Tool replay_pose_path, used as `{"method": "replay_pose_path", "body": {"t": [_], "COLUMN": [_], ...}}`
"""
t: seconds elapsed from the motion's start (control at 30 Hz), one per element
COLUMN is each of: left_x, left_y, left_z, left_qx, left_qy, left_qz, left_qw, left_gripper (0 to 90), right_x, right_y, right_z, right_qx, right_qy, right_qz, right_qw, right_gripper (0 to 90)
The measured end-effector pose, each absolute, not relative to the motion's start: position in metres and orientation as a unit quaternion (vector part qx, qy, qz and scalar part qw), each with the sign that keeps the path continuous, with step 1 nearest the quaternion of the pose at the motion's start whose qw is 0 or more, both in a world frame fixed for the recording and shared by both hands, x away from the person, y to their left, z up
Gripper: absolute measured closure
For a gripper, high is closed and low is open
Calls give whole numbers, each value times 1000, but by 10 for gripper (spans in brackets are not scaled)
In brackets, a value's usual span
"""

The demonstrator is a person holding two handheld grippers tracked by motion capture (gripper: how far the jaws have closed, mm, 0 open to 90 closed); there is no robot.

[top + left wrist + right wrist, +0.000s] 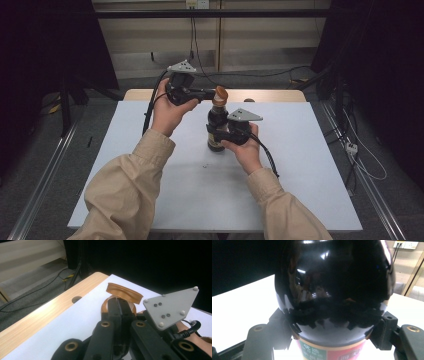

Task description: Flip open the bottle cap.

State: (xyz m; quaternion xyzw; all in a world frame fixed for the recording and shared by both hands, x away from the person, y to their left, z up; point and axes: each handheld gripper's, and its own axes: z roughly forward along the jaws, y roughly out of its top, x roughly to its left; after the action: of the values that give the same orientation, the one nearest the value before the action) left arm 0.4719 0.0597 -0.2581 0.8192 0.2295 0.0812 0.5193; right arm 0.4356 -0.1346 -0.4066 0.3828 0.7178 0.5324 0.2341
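A person in tan sleeves works a dark bottle (217, 131) standing upright at the centre of the frame in the high view, on a white sheet covering a wooden desk (150, 94). The right gripper (227, 134) holds the bottle's body from the right side, its fingers (278, 332) pressed against the glossy black glass just above a green and red label (329, 352), as the right gripper view shows from close in. The left gripper (212, 93), held higher, reaches in from the upper left to the bottle's orange-brown cap (220, 94). In the left gripper view its fingers (117, 312) are drawn nearly together, pinching the cap (124, 293) at the near side, with the grey plate of the other gripper just to the right. Cables trail across the floor beyond the desk, at the top of the high view.
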Motion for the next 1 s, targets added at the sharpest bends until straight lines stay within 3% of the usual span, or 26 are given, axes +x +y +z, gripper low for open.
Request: {"method": "replay_pose_path", "body": {"t": [1.0], "left_x": [471], "left_y": [49], "left_z": [-247], "left_qx": [819], "left_qy": [220], "left_qz": [78], "left_qw": [525], "left_gripper": [900], "right_x": [435], "right_y": [-134], "right_z": [-406], "right_qx": [382], "right_qy": [720], "right_qz": [530], "right_qw": [234], "right_gripper": [308]}}
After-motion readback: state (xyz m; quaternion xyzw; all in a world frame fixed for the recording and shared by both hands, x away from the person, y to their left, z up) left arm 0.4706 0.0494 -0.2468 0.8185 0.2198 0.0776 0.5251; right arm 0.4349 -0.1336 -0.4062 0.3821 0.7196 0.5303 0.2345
